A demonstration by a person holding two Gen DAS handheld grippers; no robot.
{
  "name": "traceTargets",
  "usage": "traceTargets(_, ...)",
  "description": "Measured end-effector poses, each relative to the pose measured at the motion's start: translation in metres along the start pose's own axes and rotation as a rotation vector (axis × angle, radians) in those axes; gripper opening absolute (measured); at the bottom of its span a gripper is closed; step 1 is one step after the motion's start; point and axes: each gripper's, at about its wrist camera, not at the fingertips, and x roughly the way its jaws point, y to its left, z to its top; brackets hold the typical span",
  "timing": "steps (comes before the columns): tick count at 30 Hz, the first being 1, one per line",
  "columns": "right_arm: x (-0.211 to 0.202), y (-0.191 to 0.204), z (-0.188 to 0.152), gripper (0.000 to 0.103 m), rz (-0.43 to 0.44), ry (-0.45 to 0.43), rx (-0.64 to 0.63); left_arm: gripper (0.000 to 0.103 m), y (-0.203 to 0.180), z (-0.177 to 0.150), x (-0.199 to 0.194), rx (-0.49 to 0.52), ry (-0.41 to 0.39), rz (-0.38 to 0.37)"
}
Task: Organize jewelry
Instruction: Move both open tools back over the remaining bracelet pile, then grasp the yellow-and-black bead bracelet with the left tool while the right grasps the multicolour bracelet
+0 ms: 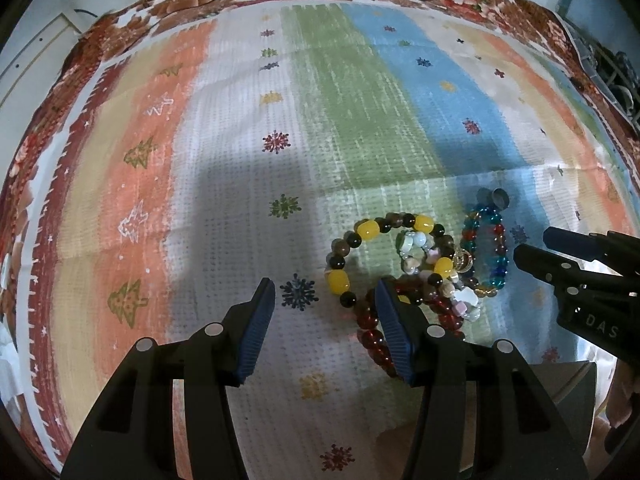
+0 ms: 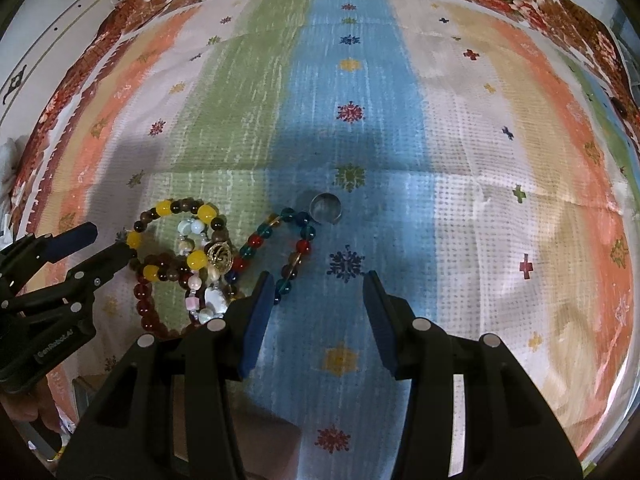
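Striped cloth: carries a pile of bracelets.
Ring: just beyond the pile.
Left gripper: jaws wide, beside the pile.
Right gripper: jaws wide, empty.

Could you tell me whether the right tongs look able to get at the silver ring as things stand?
Probably yes: the right tongs are open, the silver ring lies ahead on bare cloth, and only the blue-and-red bracelet sits close by its left.

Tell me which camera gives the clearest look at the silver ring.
Right wrist view: the silver ring lies unobstructed on the blue stripe, its open band plainly visible ahead of the right gripper. In the left wrist view, the ring appears smaller and darker, far behind the bracelets.
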Motion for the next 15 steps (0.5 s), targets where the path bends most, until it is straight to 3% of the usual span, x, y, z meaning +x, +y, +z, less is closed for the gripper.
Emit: traceTargets(15,0.024,0.002,0.012,0.048,0.018,0.062,0.011,0.052,-0.004,0.008,0.016,0.031,0.023,0.000)
